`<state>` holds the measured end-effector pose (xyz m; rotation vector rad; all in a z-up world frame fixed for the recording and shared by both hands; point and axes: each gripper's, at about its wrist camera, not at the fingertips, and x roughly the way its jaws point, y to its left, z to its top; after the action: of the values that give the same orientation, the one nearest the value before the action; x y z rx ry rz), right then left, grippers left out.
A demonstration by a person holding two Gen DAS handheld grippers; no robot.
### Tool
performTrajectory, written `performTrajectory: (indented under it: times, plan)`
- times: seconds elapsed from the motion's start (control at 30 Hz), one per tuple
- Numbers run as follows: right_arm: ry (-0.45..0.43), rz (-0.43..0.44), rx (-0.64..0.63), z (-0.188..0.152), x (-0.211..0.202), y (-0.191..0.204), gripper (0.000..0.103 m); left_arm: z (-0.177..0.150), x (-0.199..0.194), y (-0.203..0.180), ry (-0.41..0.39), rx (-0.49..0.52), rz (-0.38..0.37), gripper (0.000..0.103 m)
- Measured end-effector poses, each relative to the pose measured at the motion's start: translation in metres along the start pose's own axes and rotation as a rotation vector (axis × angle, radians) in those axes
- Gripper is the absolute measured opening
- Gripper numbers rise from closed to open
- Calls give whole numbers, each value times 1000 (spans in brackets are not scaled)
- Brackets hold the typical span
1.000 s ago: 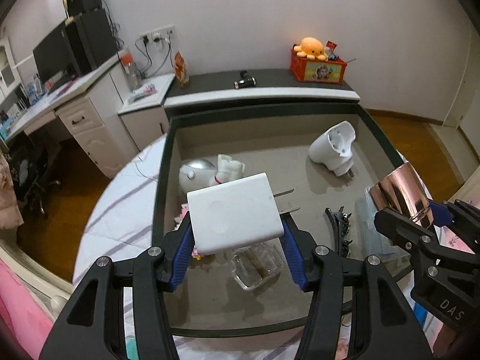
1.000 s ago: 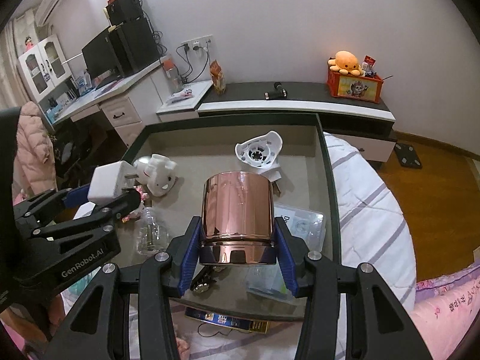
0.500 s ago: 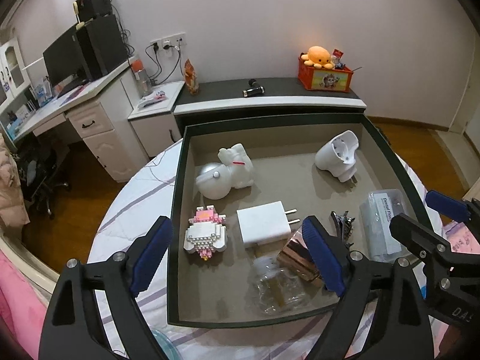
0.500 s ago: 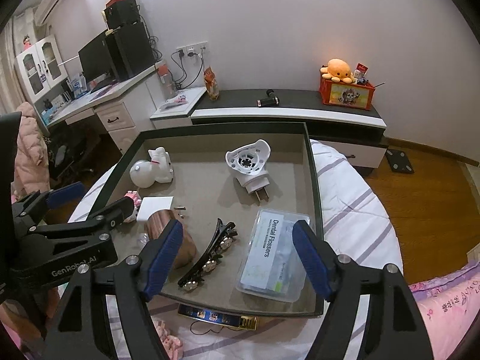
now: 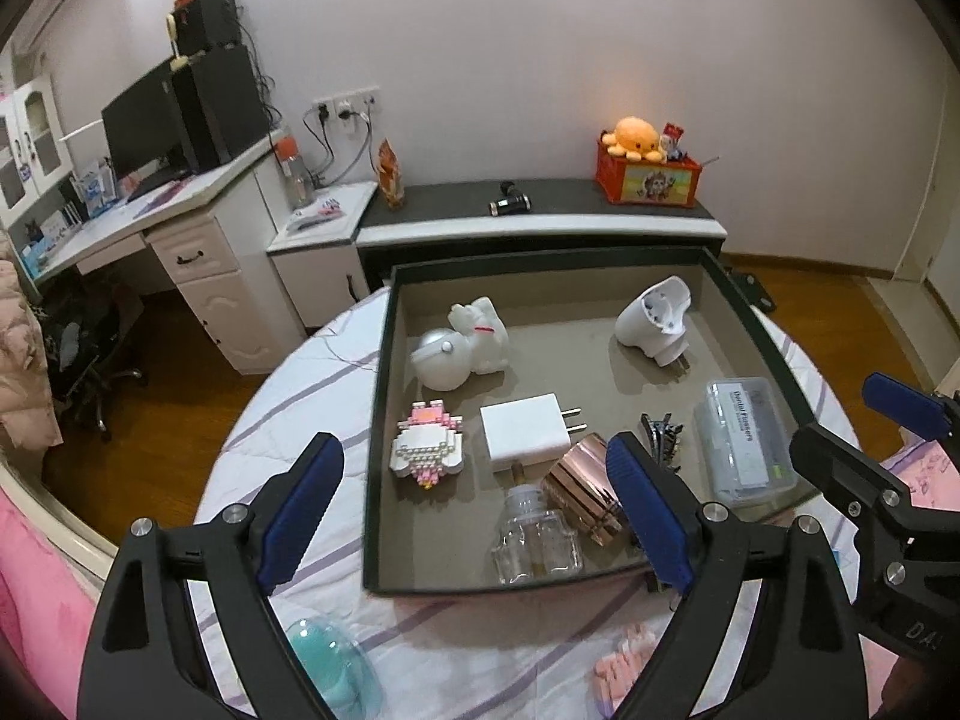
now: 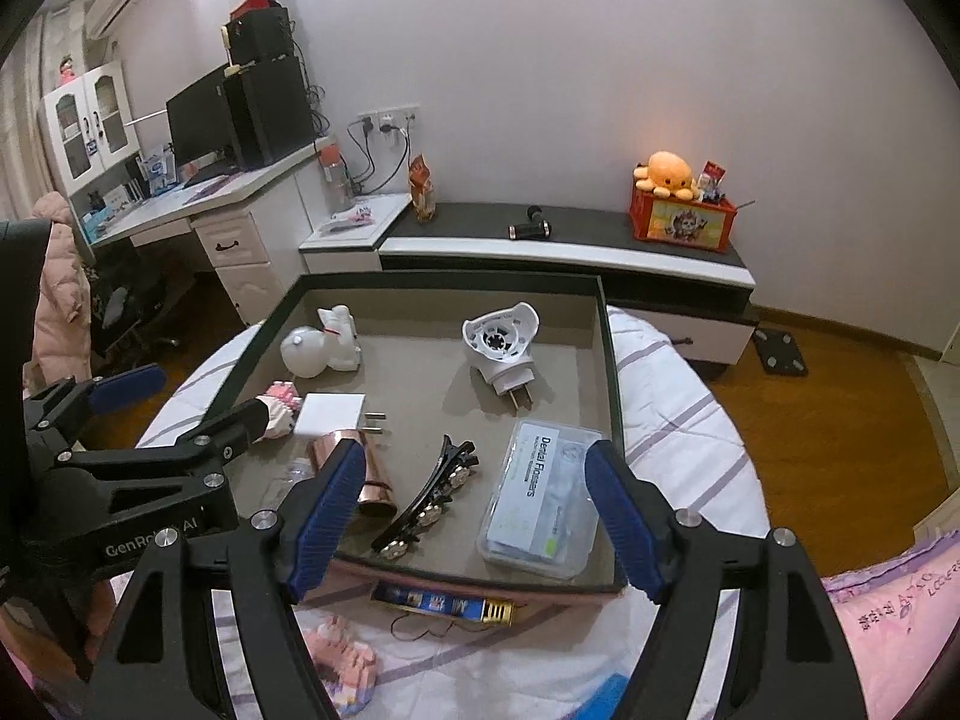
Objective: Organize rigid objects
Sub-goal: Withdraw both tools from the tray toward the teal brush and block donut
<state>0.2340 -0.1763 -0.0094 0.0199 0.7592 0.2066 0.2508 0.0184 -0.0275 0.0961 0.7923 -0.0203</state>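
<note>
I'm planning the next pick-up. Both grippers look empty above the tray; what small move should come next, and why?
Probably lower the right gripper toward the blue and gold box sticking out under the tray front edge. Both the right and left gripper are open and empty, and that box lies outside.

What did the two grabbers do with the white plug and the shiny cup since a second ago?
Both let go. The white charger and copper cup now lie in the tray, and the left gripper and right gripper are open, pulled back. The other tray items stayed.

Charger (image 5: 525, 431) in tray (image 5: 378, 420), cup (image 5: 585, 495) just beside, floss box (image 5: 744, 441) rightward.
</note>
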Motion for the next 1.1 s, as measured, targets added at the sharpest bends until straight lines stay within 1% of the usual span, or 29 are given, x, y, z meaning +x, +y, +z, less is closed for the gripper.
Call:
performTrajectory:
  times: [0.13,0.37,0.63,0.87,1.1]
  plan:
    - [-48,-3,-5,-7,-29,4,79,-10,-28,2,-52,-1,0,94]
    - [-120,-15,-11,-25,-78,10,80,-32,-81,4,-134,-2,-5,95]
    - [-200,-21,-4,-50,-131,16,82,-54,-133,4,-226,-4,-17,102]
    - [-238,-19,-3,-70,-162,21,82,-74,-163,3,-263,-12,-28,103]
    - [-250,-18,2,-76,-174,20,82,-80,-171,1,-268,-16,-25,103]
